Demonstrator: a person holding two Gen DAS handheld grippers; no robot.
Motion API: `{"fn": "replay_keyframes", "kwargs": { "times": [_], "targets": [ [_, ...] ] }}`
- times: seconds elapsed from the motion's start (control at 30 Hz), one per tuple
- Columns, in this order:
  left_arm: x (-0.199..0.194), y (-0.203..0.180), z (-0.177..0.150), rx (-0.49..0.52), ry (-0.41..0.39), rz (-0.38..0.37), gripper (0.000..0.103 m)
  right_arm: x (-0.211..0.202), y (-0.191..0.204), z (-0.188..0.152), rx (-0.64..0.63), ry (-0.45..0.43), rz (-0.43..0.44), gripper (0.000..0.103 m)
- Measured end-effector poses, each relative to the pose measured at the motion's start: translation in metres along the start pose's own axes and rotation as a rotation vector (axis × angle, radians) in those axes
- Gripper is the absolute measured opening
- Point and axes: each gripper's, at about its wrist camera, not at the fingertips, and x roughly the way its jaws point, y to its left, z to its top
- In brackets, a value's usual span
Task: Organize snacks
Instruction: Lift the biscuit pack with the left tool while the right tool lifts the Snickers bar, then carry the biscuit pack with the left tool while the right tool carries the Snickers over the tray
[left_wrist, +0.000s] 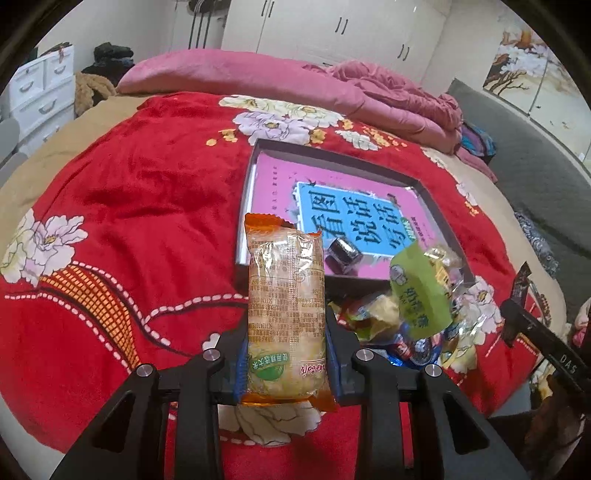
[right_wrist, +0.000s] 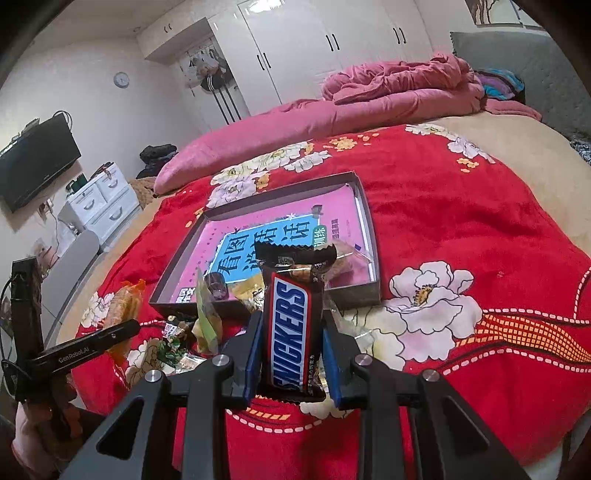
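My left gripper (left_wrist: 286, 343) is shut on an orange-ended clear cracker pack (left_wrist: 286, 310), held upright above the red blanket. My right gripper (right_wrist: 291, 347) is shut on a Snickers bar (right_wrist: 291, 325), also upright. A shallow grey box (left_wrist: 258, 155) (right_wrist: 364, 210) lies on the bed with a pink and blue booklet (left_wrist: 351, 218) (right_wrist: 258, 240) inside. A small dark wrapped candy (left_wrist: 343, 253) (right_wrist: 217, 286) sits in the box near its front edge. A pile of loose snacks (left_wrist: 406, 321) (right_wrist: 177, 347) lies before the box, with a green packet (left_wrist: 421, 291) on top.
The red floral blanket (left_wrist: 147, 206) (right_wrist: 461, 206) covers the bed. Pink bedding (left_wrist: 332, 85) (right_wrist: 399, 92) is heaped at the far side. White drawers (left_wrist: 40, 92) (right_wrist: 99, 203) stand beside the bed. The other gripper shows at each view's edge (left_wrist: 543, 339) (right_wrist: 85, 343).
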Motion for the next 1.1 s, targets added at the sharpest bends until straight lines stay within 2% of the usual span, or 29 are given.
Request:
{"fn": "replay_keyframes", "kwargs": {
  "times": [0.5, 0.7, 1.1],
  "targets": [
    [0.002, -0.003, 0.007, -0.002, -0.027, -0.028, 0.034, 0.001, 0.024, 0.025, -0.05, -0.042, 0.005, 0.03],
    [0.006, -0.006, 0.009, 0.0, -0.031, -0.055, 0.034, 0.002, 0.012, 0.028, 0.009, -0.05, 0.013, 0.03],
    [0.021, -0.014, 0.02, 0.021, -0.036, -0.053, 0.034, 0.018, 0.005, 0.029, -0.004, -0.058, 0.02, 0.03]
  ]
}}
